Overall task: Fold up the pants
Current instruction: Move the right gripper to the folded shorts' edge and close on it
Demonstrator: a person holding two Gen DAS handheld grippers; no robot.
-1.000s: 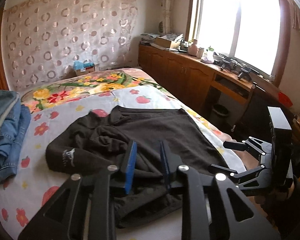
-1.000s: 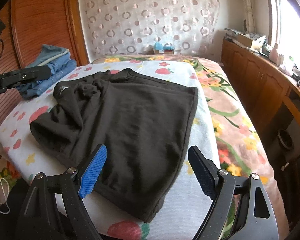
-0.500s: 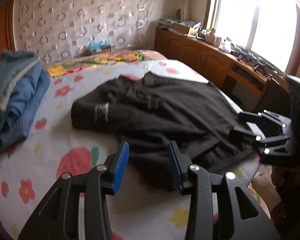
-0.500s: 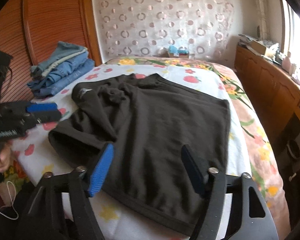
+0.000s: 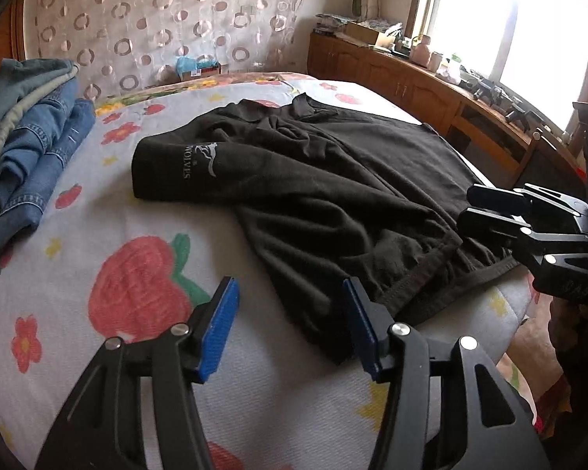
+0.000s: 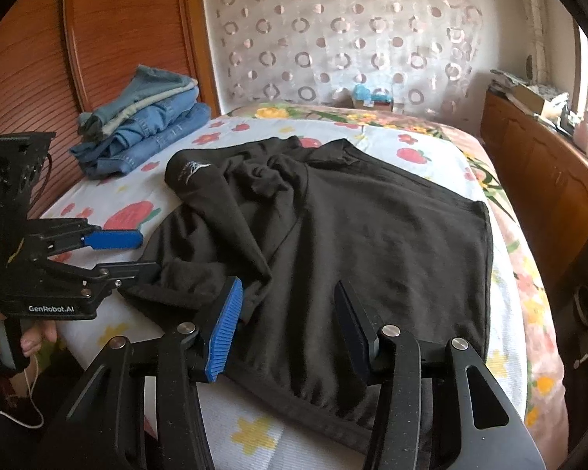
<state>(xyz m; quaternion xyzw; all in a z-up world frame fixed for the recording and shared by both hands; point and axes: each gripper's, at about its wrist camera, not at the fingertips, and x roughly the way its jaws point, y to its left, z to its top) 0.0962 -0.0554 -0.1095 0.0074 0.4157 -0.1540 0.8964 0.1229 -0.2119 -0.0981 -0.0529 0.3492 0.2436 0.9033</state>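
A bed with a flower-printed sheet point(image 5: 109, 235) is filling the room beside wooden cabinets point(image 6: 545, 180). The left gripper point(image 5: 290, 325) is opening, blue ribbed pads apart over the near hem, not pressing it. The right gripper point(image 6: 286, 321) is closing, cloth lying between its unclamped pads. The black knit pants point(image 6: 352, 235) are lying rumpled mid-bed. Folded denim point(image 6: 145, 133) is sitting far left.
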